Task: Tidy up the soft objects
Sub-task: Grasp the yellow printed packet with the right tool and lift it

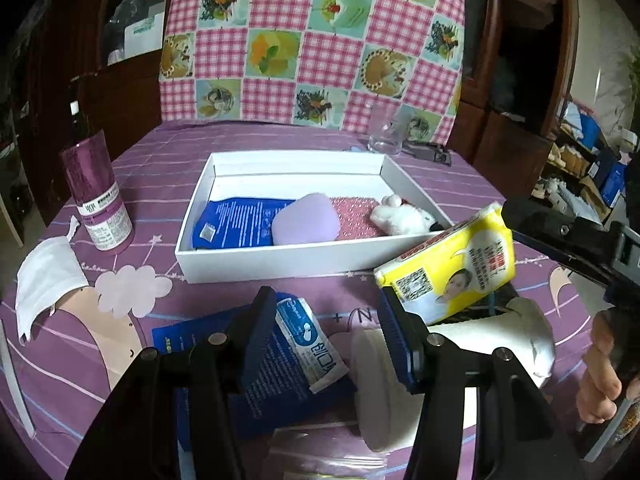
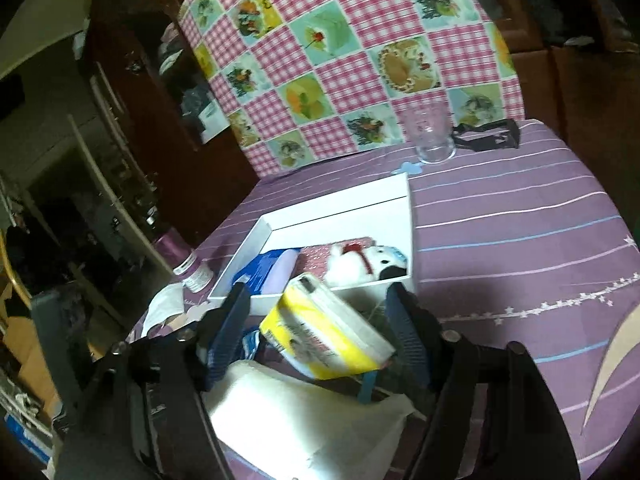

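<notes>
Right claw (image 2: 320, 336) spread wide around yellow tissue pack (image 2: 328, 336), pads not seen pressing it, so whether it's gripped can't be told; the pack sits tilted just in front of white box (image 1: 280, 258), which already holds a blue pouch (image 1: 236, 220), lilac pad (image 1: 306, 220) & plush toy (image 1: 404, 216). Left claw (image 1: 324, 344) wide open, empty, over blue sachet (image 1: 280, 360) & round white pad (image 1: 374, 384) on the table (image 1: 168, 168). Risk, in my judgement: slick crinkly film on a squashy rectangular pack may slide out of flat ribbed pads, or its corner may catch the thin cardboard rim & shove the light box.
</notes>
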Demonstrator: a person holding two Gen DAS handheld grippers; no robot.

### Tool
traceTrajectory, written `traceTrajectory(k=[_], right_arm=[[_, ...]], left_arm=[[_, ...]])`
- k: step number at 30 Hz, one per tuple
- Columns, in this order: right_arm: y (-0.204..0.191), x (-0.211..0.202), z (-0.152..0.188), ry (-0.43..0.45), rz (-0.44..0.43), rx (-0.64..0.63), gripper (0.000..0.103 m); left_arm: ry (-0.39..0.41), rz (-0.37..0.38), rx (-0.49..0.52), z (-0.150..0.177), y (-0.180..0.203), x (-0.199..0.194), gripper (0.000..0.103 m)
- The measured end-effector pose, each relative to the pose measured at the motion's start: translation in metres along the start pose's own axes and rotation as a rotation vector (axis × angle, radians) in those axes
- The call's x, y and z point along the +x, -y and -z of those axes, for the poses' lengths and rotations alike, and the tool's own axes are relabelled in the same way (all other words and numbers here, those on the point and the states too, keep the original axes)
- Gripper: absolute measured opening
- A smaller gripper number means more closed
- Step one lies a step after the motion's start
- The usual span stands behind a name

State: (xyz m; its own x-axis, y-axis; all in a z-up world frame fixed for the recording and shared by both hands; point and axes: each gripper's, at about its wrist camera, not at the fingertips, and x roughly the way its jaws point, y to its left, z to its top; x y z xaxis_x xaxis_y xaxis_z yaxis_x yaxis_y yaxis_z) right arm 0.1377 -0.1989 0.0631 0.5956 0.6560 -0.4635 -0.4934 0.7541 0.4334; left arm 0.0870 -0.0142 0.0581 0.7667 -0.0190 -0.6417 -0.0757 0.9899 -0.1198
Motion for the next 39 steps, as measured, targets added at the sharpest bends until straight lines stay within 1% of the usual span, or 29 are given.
traceTrajectory(k=[1, 4, 8, 11, 13, 14, 16, 19, 24, 32, 39], right_arm=[[-0.001, 0.003, 0.001, -0.020, -0.008, -0.004, 0.053], [-0.002, 0.009, 0.006, -0.064, -0.005, -0.016, 0.046], [-0.005, 0.013, 0.011, -0.111, -0.003, -0.045, 0.041], [-0.009, 0.017, 0.015, -0.144, 0.002, -0.064, 0.031], [-0.012, 0.021, 0.018, -0.160, 0.018, -0.081, 0.017], [-0.012, 0.022, 0.019, -0.167, 0.023, -0.081, 0.014], [-0.011, 0.023, 0.020, -0.172, 0.022, -0.078, 0.004], [-0.009, 0.018, 0.020, -0.157, 0.012, -0.056, 0.001], [-0.006, 0.008, 0.018, -0.119, -0.016, -0.020, 0.001], [-0.003, 0.000, 0.014, -0.085, 0.005, 0.002, 0.001], [0.004, -0.002, 0.012, -0.074, -0.005, 0.029, 0.001]], left_arm=[[-0.009, -0.001, -0.001, 0.000, 0.000, 0.002, 0.052], [-0.016, -0.006, 0.000, 0.002, 0.000, 0.003, 0.052], [-0.028, -0.011, -0.005, 0.002, -0.001, 0.006, 0.052], [-0.045, -0.021, -0.010, 0.002, -0.003, 0.010, 0.052], [-0.053, -0.021, -0.014, 0.002, -0.003, 0.011, 0.052], [-0.054, -0.021, -0.015, 0.003, -0.004, 0.011, 0.052], [-0.052, -0.022, -0.018, 0.002, -0.004, 0.011, 0.052], [-0.049, -0.021, -0.026, 0.002, -0.006, 0.010, 0.052], [-0.055, -0.013, -0.040, 0.001, -0.008, 0.010, 0.052], [-0.060, -0.027, -0.059, 0.000, -0.013, 0.013, 0.052], [-0.067, -0.040, -0.081, 0.000, -0.019, 0.015, 0.052]])
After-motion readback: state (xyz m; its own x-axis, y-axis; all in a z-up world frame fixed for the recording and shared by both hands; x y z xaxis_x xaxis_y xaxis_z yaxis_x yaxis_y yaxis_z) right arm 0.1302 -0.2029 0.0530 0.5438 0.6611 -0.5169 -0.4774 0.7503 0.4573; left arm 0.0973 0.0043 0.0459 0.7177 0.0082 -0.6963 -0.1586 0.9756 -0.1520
